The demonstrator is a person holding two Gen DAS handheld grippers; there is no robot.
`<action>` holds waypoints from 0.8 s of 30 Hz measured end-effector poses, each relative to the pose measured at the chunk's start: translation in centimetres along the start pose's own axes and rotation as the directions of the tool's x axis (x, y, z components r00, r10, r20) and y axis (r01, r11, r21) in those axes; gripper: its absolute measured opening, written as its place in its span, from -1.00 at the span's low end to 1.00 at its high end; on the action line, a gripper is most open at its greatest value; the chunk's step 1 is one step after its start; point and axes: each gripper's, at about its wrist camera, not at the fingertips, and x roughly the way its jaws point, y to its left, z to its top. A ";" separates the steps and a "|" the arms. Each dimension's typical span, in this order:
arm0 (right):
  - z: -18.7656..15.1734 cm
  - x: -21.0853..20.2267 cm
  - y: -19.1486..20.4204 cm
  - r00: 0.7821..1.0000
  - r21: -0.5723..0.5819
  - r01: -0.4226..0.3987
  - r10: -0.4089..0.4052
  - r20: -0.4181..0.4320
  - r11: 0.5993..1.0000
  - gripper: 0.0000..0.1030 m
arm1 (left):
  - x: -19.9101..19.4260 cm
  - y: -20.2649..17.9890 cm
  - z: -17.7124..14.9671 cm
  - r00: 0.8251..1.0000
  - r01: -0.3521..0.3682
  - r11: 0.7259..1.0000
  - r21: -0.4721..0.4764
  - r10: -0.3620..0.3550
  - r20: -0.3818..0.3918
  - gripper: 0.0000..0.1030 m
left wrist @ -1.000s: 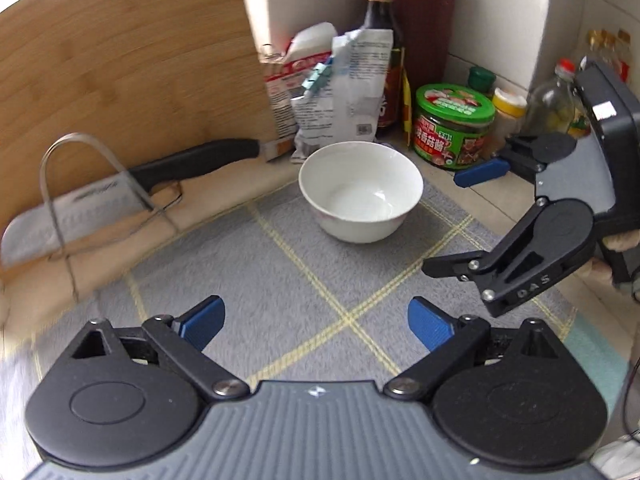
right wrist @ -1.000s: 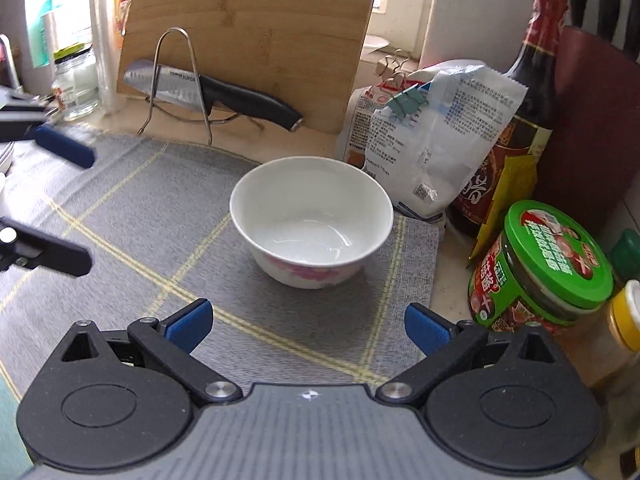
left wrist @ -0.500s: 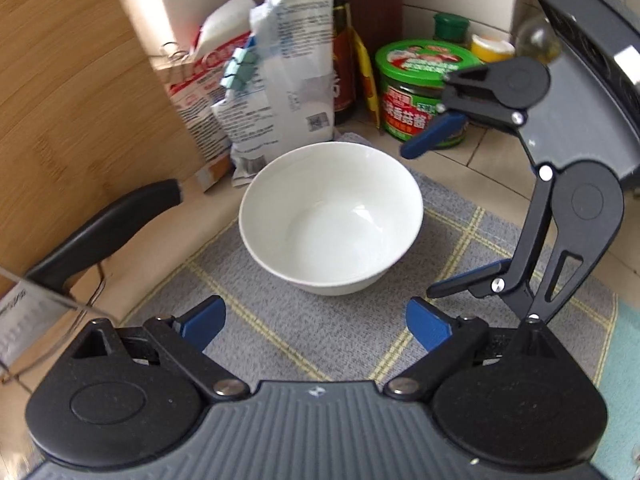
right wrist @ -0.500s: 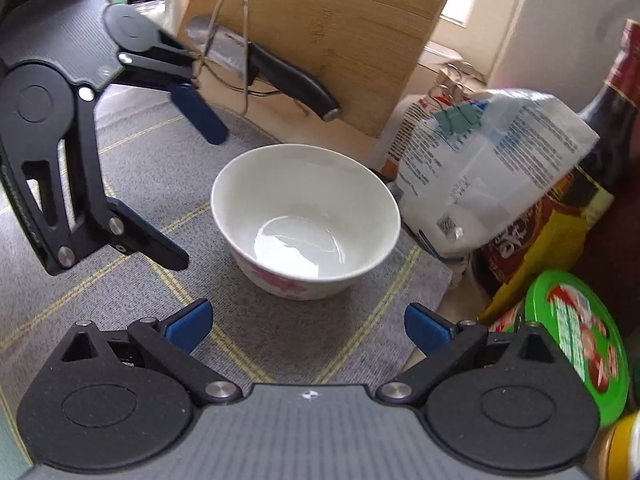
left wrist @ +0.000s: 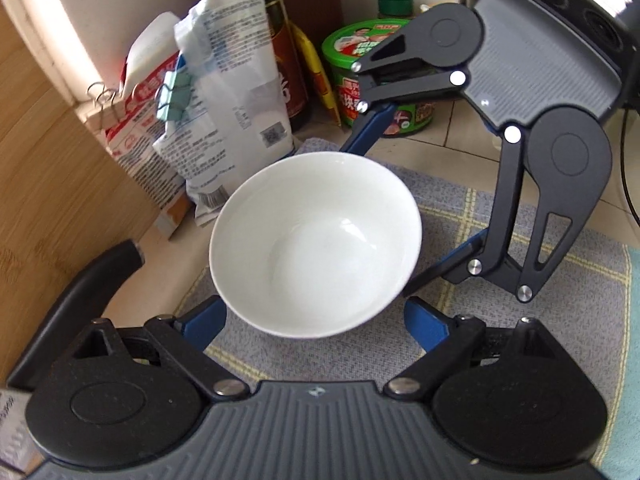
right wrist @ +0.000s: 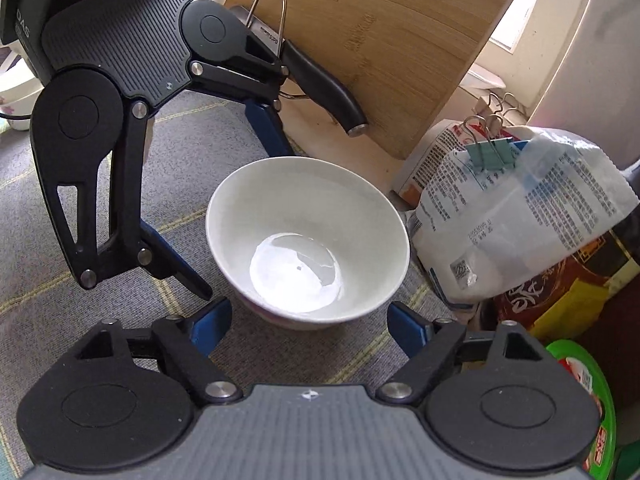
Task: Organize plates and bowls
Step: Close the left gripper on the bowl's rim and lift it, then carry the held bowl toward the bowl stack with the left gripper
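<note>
A white bowl stands upright on a grey checked mat; it also shows in the right wrist view, with a pink pattern low on its outside. My left gripper is open, its blue fingers on either side of the bowl's near wall. My right gripper is open too, straddling the bowl from the other side. Each gripper shows in the other's view: the right one, the left one. Neither visibly clamps the bowl.
A bamboo cutting board leans at the back with a black-handled knife in a wire stand. Clipped bags, a dark sauce bottle and a green-lidded jar crowd the corner just behind the bowl.
Both grippers have closed in on the bowl from opposite sides; their open fingers now flank it. The bowl has not moved.
</note>
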 end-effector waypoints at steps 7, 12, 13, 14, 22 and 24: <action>0.3 0.1 -0.4 1.000 -0.016 -0.020 0.020 0.001 1.000 0.64 | 0.5 0.2 0.3 1.000 0.006 0.998 0.061 -0.006 0.012 0.83; 0.5 0.0 0.1 1.000 -0.056 -0.011 0.011 -0.005 0.998 0.57 | 0.2 0.7 0.2 1.000 0.011 0.998 0.063 -0.012 0.016 0.73; 0.6 -0.1 0.2 1.000 -0.056 -0.012 0.012 -0.006 0.998 0.57 | 0.2 0.7 0.1 1.000 0.015 0.998 0.060 -0.016 0.013 0.73; 0.7 -0.1 0.2 1.000 -0.052 -0.016 0.015 -0.009 0.998 0.57 | 0.1 0.7 0.1 1.000 0.017 0.998 0.060 -0.018 0.013 0.73; 1.2 -0.8 1.0 0.999 -0.060 -0.032 0.031 -0.012 0.998 0.57 | -1.2 0.1 -0.5 1.000 0.014 0.999 0.052 -0.014 0.013 0.73; 1.5 -1.2 1.4 0.999 -0.067 -0.035 0.034 -0.013 0.997 0.57 | -1.9 -0.1 -0.7 1.000 0.012 0.999 0.046 -0.013 0.014 0.73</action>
